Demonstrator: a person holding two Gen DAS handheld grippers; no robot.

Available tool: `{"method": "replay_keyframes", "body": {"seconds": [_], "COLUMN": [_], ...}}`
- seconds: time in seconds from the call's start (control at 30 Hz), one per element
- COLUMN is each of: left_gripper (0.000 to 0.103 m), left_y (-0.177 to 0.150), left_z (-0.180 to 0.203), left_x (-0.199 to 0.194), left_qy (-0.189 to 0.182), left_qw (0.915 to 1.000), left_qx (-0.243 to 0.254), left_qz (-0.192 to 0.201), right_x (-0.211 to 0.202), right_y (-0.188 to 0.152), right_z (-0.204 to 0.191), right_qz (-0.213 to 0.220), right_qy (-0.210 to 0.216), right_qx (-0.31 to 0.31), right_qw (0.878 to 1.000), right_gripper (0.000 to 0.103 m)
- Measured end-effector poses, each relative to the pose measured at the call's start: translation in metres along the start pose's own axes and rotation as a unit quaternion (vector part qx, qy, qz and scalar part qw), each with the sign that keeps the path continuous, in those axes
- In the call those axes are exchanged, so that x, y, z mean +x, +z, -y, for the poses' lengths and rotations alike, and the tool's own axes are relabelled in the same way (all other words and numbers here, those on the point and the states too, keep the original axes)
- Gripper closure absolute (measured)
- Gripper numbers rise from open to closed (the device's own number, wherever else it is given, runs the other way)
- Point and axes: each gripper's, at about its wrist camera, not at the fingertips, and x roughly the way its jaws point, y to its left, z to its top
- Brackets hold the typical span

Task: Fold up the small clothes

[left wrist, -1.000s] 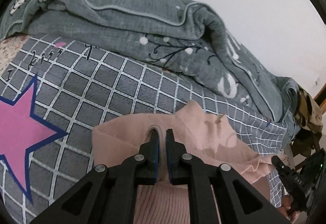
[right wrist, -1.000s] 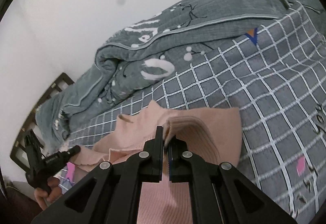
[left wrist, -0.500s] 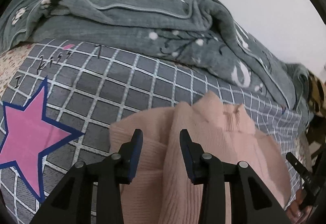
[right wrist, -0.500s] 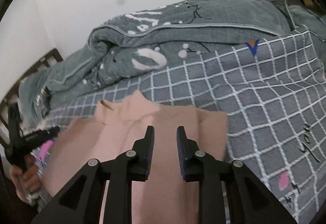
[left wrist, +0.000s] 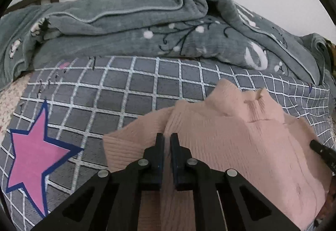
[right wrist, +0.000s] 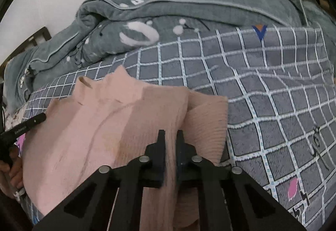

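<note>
The pink ribbed sweater lies on the bed's grey checked sheet, collar toward twelve o'clock, with a rumpled grey blanket beyond it. The left tongs are closed, pinching a raised ridge of knit by the sleeve fold at nine o'clock. The right tongs are likewise closed on a ridge of sweater beside the three o'clock fold.

Since half a second ago, we see both claws closed again: the left claw now pinches a ridge of the pink sweater, and the right claw clamps a raised fold. Both sit lower over the garment.
</note>
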Motion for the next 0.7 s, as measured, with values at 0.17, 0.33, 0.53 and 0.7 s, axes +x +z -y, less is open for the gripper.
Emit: {"method": "replay_keyframes", "body": {"seconds": [0.17,0.33,0.53,0.7], "left_gripper": [0.096,0.093,0.086,0.076], "left_y": [-0.001,-0.009,-0.014,-0.018], "left_z": [-0.011,-0.014,-0.013,-0.003], "left_x": [-0.014,-0.003,0.001,0.004], "left_qy": [0.015,0.029,0.033,0.059], "left_qw": [0.9996,0.9995,0.9992,0.9978], "left_qx": [-0.010,-0.009,-0.008,0.016], "left_qz": [0.023,0.012,0.023,0.024], "right_x": [-0.019,-0.001,0.012,0.014], "right_y": [0.006,0.007,0.002,-0.003], "right_z": [-0.013,-0.006,0.002,-0.012], "right_qz": [0.051,0.025,0.006,0.013], "right_qy": [0.009,-0.007,-0.012,-0.043], "right_qx": [-0.027,-0.012,0.004,-0.029], "right_qw": [0.998,1.000,1.000,0.999], "right_gripper": [0.097,0.096,0.095,0.092]}}
